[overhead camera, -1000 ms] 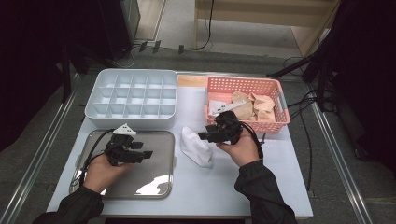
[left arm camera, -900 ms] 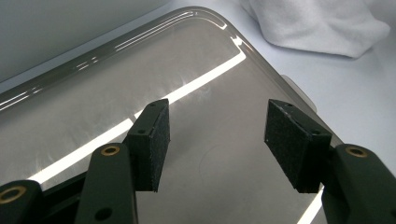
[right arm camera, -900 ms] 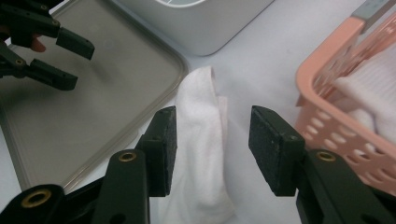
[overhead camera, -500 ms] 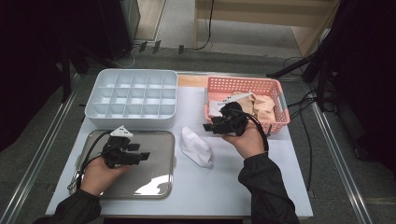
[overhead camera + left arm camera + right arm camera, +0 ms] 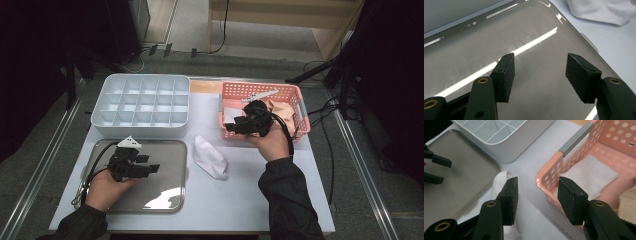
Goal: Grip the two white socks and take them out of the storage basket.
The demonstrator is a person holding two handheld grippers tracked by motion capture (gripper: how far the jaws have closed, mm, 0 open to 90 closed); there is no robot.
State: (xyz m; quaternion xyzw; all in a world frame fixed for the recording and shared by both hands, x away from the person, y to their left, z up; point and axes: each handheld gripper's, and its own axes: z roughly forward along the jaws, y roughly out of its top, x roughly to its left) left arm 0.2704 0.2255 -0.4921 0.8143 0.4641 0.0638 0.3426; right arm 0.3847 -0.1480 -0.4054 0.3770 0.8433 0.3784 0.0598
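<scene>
We hold our right tongs (image 5: 231,126) with the jaws spread and empty over the near-left corner of the pink basket (image 5: 300,107), where a folded white cloth (image 5: 591,176) lies inside. Our left tongs (image 5: 154,169) hang wide and empty above the bare metal tray (image 5: 165,197). A rumpled white cloth (image 5: 210,157) lies on the counter (image 5: 235,205) between tray and basket.

Right claw (image 5: 537,195) agape above pink basket (image 5: 599,147) rim, white cloth (image 5: 591,175) inside.
</scene>
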